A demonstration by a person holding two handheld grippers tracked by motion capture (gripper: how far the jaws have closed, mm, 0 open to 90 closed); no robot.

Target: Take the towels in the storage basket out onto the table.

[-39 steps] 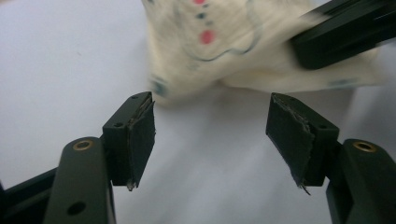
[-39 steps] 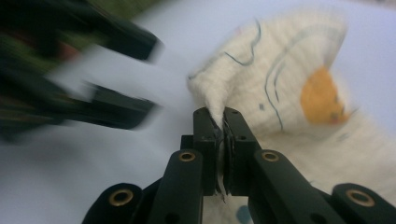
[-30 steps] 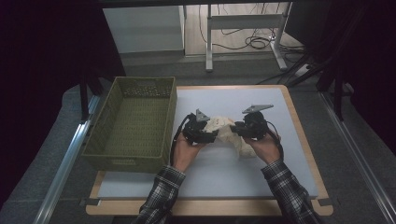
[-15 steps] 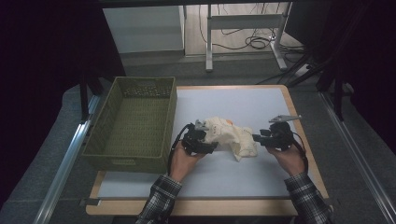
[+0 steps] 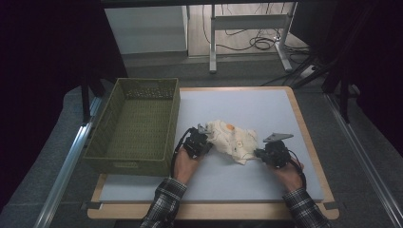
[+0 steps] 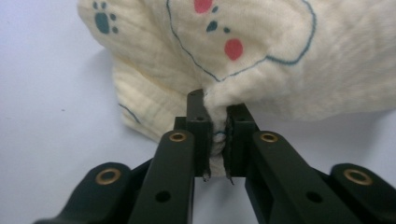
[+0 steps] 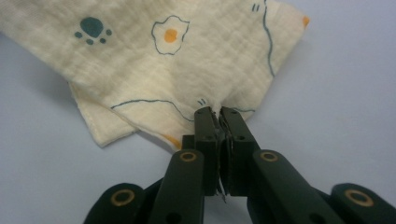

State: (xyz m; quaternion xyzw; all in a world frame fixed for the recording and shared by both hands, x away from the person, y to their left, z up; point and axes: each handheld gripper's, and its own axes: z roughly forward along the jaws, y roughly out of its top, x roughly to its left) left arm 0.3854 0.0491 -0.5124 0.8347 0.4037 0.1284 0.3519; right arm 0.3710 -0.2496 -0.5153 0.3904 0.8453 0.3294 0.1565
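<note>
From the high view, a cream cloth (image 5: 232, 138) lies crumpled near the middle of the pale worktop (image 5: 252, 107), a little toward the near edge, stretched loosely between the two tools. The left gripper (image 5: 203, 138) meets the cloth's left end, the right gripper (image 5: 257, 153) its lower right corner; a hand (image 5: 183, 164) and a hand (image 5: 291, 172) in plaid sleeves come in from the near edge. A green woven basket (image 5: 134, 122) stands along the worktop's left edge, just beside the left gripper's hand.

That view is too small to show the jaws. The left gripper view settles it: the two black jaws are drawn narrow with a pinched fold of cloth (image 6: 243, 51) squeezed between them, fabric bulging above the tips and a frayed edge hanging below. It also shows the print, red spots, a teal paw mark and blue outlines. The right gripper view shows the other jaws likewise closed tight on a thin edge of cloth (image 7: 154, 60), with a fried-egg motif, a paw mark and a folded under-layer peeking out at the lower left.

The far half of the worktop is bare, as is the strip along its right edge beyond the right gripper. The near edge holds only the forearms. On the left, the basket wall bounds the room.
</note>
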